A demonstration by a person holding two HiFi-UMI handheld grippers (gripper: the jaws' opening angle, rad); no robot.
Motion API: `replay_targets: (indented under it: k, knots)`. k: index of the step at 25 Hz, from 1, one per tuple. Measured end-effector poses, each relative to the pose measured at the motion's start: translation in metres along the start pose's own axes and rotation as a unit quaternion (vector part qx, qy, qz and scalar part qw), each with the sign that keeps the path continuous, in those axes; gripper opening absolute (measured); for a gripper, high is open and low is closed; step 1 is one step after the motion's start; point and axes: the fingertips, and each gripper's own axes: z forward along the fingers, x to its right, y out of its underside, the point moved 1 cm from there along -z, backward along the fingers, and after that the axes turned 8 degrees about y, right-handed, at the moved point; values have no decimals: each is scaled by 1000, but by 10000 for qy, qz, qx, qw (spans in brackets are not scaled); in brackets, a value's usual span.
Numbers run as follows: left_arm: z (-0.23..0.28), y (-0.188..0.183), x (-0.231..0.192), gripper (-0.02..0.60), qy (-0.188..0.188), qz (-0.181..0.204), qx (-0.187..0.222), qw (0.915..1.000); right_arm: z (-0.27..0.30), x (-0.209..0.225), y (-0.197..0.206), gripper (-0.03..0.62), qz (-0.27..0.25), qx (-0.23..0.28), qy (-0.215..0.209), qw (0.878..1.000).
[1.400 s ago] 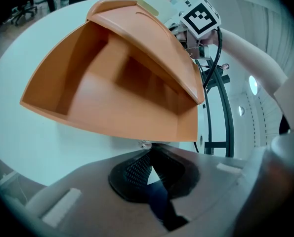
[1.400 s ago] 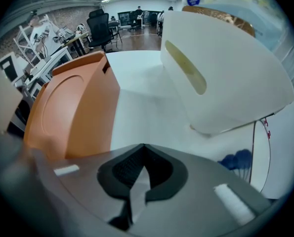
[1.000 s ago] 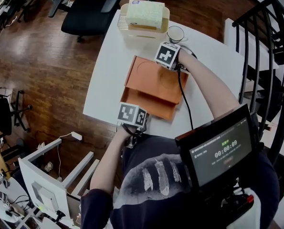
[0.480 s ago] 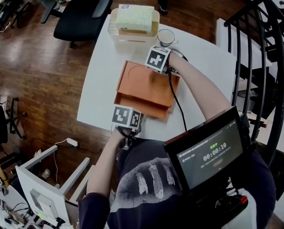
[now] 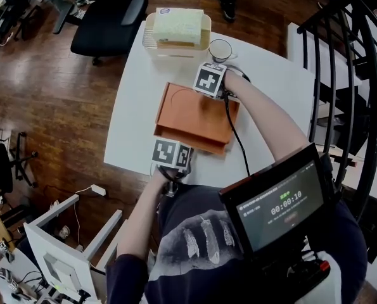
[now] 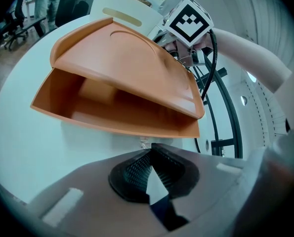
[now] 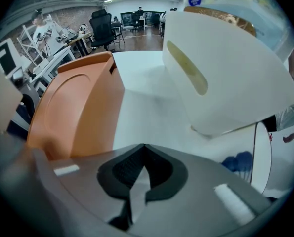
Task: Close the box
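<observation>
Orange box (image 6: 132,63) ajar, mouth facing left gripper (image 6: 149,151), long axis crosswise

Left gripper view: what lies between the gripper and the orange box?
A narrow strip of white table, bare but for one unidentifiable speck, separates the left gripper from the orange box; the left gripper view shows this.

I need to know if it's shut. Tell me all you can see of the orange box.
The orange box looks like smooth matte plastic: a shallow rectangular base and a hinged lid with a moulded ring. The lid slopes down over the base but is ajar, the gap facing the left gripper; the inside that shows looks empty. It stands on the white table. The right gripper, jaws shut, is by the lid's far edge; whether it touches is unclear.
</observation>
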Motion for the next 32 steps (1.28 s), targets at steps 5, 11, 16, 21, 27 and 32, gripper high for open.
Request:
replay_targets:
  k: [5,11,16,21,27,32]
  knots:
    - [0,-2,0,14,15,13,4,10000,0,-1,-1,3,-45,-9,-40,10000]
    - [0,-5,0,14,13,32,18,10000,-1,-1,1,3,13,-74,-50,10000]
    - [1,-8,2,14,0,52,54,10000,-1,-3,1,4,-19,-35,-96,9999]
    - [2,-15,3,14,-27,92,95,9999,-1,-1,0,4,-14,4,-114,9999]
    - [4,-21,4,14,-26,151,133,9998,-3,-2,1,3,33,-42,-126,9999]
    - [3,-25,7,14,-5,205,173,9996,-5,-3,3,5,114,-25,-150,9998]
